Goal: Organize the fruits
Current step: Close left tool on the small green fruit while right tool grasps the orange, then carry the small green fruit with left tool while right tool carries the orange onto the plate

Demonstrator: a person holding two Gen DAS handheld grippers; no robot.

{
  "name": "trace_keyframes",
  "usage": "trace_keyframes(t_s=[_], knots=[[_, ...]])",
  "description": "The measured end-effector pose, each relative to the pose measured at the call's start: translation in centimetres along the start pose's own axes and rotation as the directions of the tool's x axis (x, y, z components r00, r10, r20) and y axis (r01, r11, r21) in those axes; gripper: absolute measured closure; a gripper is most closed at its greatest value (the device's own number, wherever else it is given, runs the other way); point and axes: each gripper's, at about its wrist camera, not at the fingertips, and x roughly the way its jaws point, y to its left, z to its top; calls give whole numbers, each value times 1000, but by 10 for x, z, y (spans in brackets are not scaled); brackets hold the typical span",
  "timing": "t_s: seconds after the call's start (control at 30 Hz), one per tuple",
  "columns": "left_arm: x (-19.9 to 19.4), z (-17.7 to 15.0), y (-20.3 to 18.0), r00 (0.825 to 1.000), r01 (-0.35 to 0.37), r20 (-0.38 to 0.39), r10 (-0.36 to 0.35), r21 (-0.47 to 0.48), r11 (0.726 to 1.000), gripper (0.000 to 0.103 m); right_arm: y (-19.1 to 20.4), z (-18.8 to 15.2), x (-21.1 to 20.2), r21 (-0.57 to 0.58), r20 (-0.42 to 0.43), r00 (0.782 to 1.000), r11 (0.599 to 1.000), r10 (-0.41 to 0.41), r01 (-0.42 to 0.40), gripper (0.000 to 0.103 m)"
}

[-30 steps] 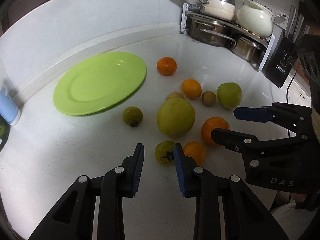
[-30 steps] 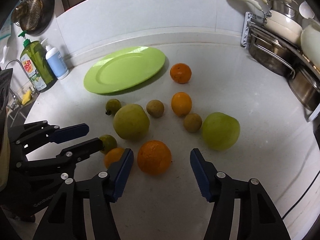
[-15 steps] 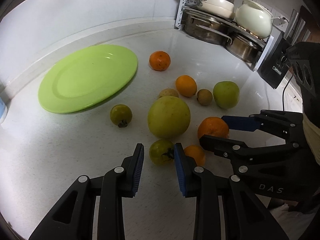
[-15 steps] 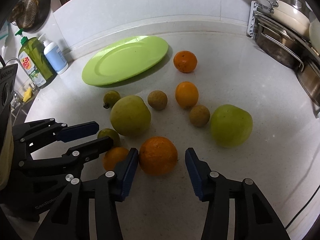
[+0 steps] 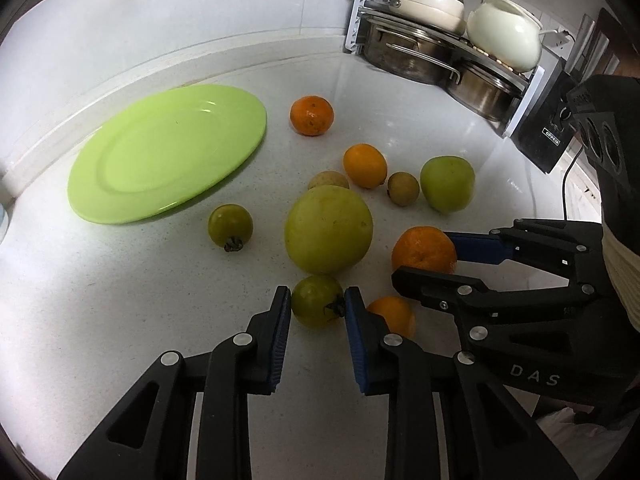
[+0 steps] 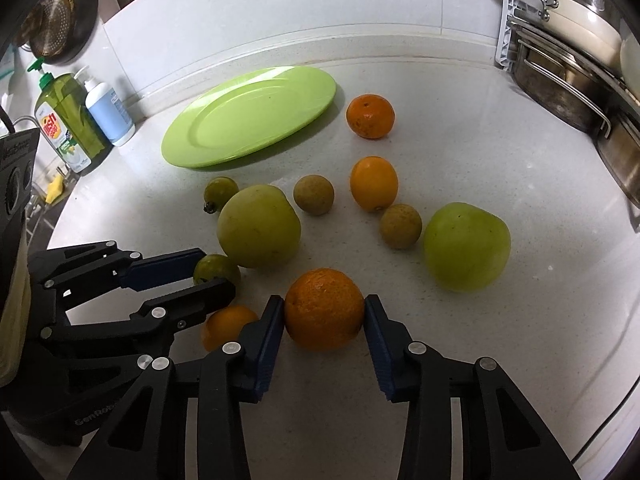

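Observation:
Several fruits lie on the white counter near an empty lime-green plate (image 5: 164, 152) (image 6: 248, 116). My left gripper (image 5: 316, 304) has its jaws around a small green tomato (image 5: 316, 306) that rests on the counter, pads touching or nearly touching it. My right gripper (image 6: 324, 312) has its pads against both sides of a large orange (image 6: 323, 309), which also shows in the left wrist view (image 5: 424, 250). A big green fruit (image 5: 328, 229) (image 6: 259, 226) lies just beyond both grippers. A small orange (image 5: 390, 315) (image 6: 226, 326) lies between them.
Further fruits lie beyond: a green apple (image 6: 466, 246), two oranges (image 6: 370, 116) (image 6: 374, 182), two brown round fruits (image 6: 314, 194) (image 6: 400, 221), another green tomato (image 5: 230, 226). A pot rack (image 5: 432, 48) stands back right. Soap bottles (image 6: 70, 124) stand at left.
Both grippers moved forward and down onto the fruit. The left jaws now flank the green tomato; the right jaws closed in from wide open onto the large orange.

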Motion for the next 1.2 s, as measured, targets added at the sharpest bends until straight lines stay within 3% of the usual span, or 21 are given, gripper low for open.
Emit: trace_keyframes(t_s=[0.27,0.57,0.93,1.2], knots=[[-15,-2,0,999,-36,35,36,-19,999,76,6,0,-9,-19,30,999,1000,-13,14,62],[-50,0,1,986,-84,138,91,-54,995,76,20,3,-32,-66,104,994,997,-27,34,62],[-91,25,11,951,-166,248,185,-97,981,76,34,36,-62,-109,212,977,994,22,2,62],[-105,56,37,921,-247,275,277,-140,959,76,42,90,-68,-150,264,963,989,44,-4,62]])
